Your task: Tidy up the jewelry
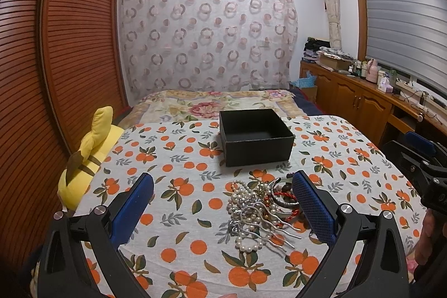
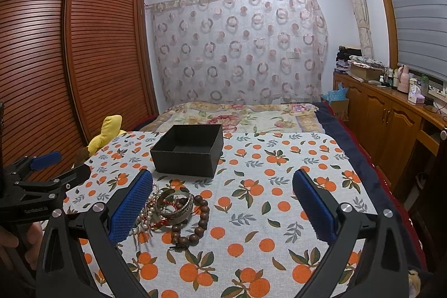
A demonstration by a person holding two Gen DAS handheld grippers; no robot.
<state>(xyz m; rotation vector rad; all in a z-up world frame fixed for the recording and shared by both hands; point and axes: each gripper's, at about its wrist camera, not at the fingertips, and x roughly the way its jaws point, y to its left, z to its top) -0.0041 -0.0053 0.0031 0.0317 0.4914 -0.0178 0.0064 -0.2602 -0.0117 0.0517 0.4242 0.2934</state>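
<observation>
Left wrist view: the left gripper (image 1: 223, 205) is spread wide with nothing between its blue pads (image 1: 313, 207), hovering low over the orange-print cloth (image 1: 181, 158). The jewelry pile (image 1: 259, 211) lies on the cloth between the two fingers, nearer the right-hand pad. It includes a pearl strand (image 1: 245, 242), silver hair pins (image 1: 271, 222), a silver bangle (image 1: 285, 203) and a red cord (image 1: 282, 194), all tangled together. Beyond the pile, well apart from it, stands the black box (image 1: 257, 141), lidless, upright, interior bare. A yellow plush toy (image 1: 89, 155) lies at the left edge of the cloth. The right gripper (image 1: 419, 155) shows at the right border of this view.

Right wrist view: the right gripper (image 2: 223, 205) is likewise spread wide and holds nothing. The pile sits at its left-hand pad (image 2: 131, 205), which hides part of it. The bangle (image 2: 174, 204) and a brown wooden bead bracelet (image 2: 195, 222) lie on the near side of the heap. The black box (image 2: 190, 151) stands beyond, towards the left. The left gripper (image 2: 47, 172) appears at the left border, held by a hand (image 2: 16, 242). A floral bedspread (image 2: 237, 116) extends past the cloth.
</observation>
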